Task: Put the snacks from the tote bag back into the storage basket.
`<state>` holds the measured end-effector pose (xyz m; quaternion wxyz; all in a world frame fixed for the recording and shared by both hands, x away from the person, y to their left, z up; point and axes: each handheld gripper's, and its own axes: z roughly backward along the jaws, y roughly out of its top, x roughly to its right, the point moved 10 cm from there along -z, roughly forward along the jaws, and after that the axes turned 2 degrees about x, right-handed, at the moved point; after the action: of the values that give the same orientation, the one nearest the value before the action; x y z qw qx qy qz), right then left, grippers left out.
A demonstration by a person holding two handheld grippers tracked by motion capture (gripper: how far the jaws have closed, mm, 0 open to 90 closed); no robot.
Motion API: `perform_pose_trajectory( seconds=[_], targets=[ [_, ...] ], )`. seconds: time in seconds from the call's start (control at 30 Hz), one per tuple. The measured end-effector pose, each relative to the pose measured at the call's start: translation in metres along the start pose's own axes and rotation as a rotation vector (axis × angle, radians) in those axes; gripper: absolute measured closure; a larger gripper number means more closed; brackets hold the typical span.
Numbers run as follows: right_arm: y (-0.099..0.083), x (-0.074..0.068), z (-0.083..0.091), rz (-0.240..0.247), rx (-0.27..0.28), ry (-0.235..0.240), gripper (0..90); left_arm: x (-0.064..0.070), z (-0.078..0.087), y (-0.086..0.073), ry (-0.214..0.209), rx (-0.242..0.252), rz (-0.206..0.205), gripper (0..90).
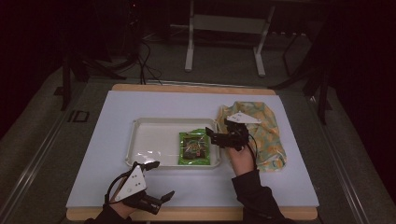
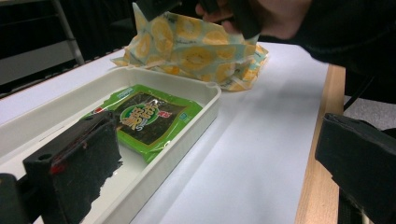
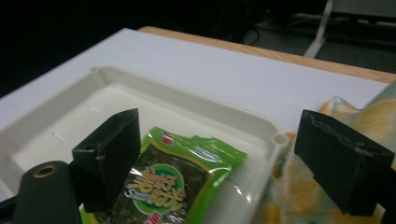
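Over the tray's right rim, my right gripper [image 1: 215, 136] hangs with jaws spread wide and empty, one above the green seaweed packet [image 1: 194, 147] lying flat in the white tray [image 1: 149, 140]. I judge the step as the reach; next I must lower and close on the packet's edge.

Yellow-patterned cloth bag [image 1: 262, 133] on the white table [image 1: 140, 105], metal frame [image 1: 224, 28] beyond

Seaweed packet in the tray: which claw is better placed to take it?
Right. The right claw hangs open at the tray's right rim, beside the seaweed packet. The left claw is open too, but near the table's front edge, outside the tray.
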<state>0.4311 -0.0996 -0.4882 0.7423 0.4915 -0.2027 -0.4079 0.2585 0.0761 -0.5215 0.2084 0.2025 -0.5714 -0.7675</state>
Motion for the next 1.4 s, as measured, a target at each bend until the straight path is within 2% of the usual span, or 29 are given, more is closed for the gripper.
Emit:
perform_pose_trajectory(
  seconds=[0.17,0.3,0.4,0.8,1.07,1.4],
  targets=[
    [0.01,0.01,0.008,0.02,0.008,-0.017,14.5,0.0,0.0,0.0,0.001,-0.002,0.0,0.4],
    [0.012,0.018,0.014,0.051,0.002,-0.037,14.5,0.0,0.0,0.0,0.002,-0.003,-0.004,0.4],
    [0.01,0.026,0.02,0.038,0.002,-0.046,14.7,0.0,0.0,-0.001,0.003,-0.005,-0.004,0.4],
    [-0.002,0.053,0.046,0.032,0.035,-0.102,14.7,0.0,-0.001,-0.001,0.004,-0.006,-0.003,0.4],
    [-0.017,0.075,0.067,0.024,0.027,-0.139,14.7,0.0,-0.001,-0.001,0.005,-0.007,-0.003,0.4],
    [-0.032,0.088,0.084,0.018,0.036,-0.155,14.6,0.001,-0.001,-0.002,0.004,-0.008,-0.006,0.4]
  ],
)
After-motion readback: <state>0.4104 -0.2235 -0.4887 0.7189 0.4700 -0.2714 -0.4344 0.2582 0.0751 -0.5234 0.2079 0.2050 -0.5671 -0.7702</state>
